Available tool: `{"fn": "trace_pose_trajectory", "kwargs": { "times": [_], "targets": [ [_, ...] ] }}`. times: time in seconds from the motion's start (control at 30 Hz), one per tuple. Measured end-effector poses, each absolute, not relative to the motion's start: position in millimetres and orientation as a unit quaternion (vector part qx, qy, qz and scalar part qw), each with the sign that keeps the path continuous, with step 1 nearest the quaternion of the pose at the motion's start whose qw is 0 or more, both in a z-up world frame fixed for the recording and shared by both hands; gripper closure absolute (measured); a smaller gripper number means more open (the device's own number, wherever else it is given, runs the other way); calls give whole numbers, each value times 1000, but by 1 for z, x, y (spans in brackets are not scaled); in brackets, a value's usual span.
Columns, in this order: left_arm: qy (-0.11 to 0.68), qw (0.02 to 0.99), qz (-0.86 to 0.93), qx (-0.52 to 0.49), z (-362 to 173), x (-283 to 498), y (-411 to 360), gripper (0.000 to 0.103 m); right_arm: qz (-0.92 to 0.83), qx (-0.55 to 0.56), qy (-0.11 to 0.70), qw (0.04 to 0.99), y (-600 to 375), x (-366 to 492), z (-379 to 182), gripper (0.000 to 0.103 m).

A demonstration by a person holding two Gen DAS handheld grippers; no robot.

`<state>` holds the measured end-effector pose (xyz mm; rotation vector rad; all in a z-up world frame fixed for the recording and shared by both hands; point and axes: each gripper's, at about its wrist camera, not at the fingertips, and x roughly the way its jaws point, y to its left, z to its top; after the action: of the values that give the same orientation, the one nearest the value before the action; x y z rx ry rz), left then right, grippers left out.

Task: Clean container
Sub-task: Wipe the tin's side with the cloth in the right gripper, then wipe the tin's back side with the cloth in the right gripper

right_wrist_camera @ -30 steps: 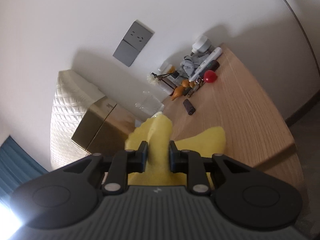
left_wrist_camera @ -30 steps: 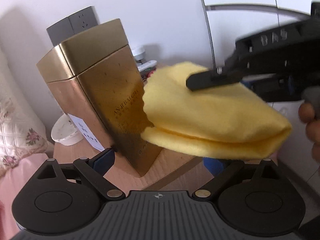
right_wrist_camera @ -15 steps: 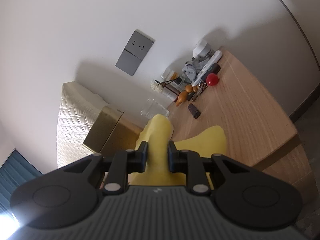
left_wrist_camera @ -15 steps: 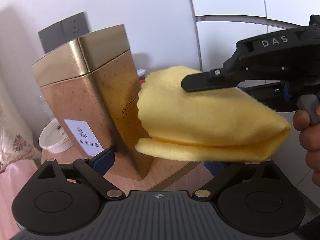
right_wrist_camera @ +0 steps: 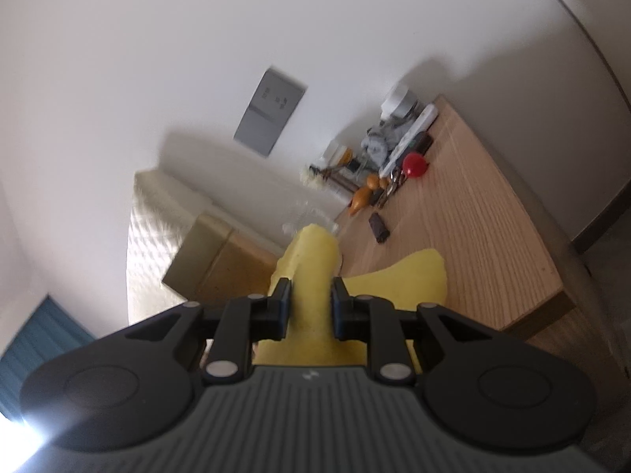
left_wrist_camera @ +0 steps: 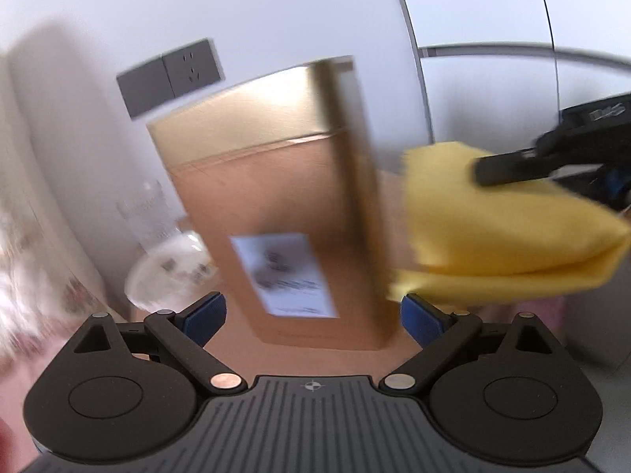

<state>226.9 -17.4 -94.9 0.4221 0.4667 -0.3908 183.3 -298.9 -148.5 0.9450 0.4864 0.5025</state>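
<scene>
White wall [right_wrist_camera: 157, 59], wooden desk [right_wrist_camera: 473, 244], left hand-held gripper [left_wrist_camera: 311, 315] holding gold tin [left_wrist_camera: 284, 205], right hand-held gripper [right_wrist_camera: 309, 307] clamping yellow cloth [right_wrist_camera: 311, 260].

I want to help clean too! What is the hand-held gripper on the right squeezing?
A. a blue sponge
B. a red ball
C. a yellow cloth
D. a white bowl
C: the right hand-held gripper has its fingers pinched onto the folded yellow cloth, held beside the gold tin.

Rt hand-held gripper [right_wrist_camera: 311, 309] clamps yellow cloth [right_wrist_camera: 315, 264] — gold tin [right_wrist_camera: 221, 260] beside.
</scene>
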Motion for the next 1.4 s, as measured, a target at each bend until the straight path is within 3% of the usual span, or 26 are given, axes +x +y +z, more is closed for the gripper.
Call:
{"fn": "trace_pose_trajectory", "kwargs": {
  "times": [0.4, 0.8, 1.17, 1.4],
  "targets": [
    [259, 897, -331, 139, -127, 285, 18, 4, 222, 459, 203, 836, -291, 184, -163, 79],
    [196, 920, -337, 45, -133, 269, 12, 2, 250, 459, 164, 837, -271, 208, -168, 79],
    [190, 930, -312, 38, -132, 241, 13, 2, 260, 512, 169, 801, -269, 217, -186, 80],
    [156, 940, -299, 58, -134, 236, 15, 2, 206, 492, 159, 831, -275, 228, -180, 80]
  ]
}}
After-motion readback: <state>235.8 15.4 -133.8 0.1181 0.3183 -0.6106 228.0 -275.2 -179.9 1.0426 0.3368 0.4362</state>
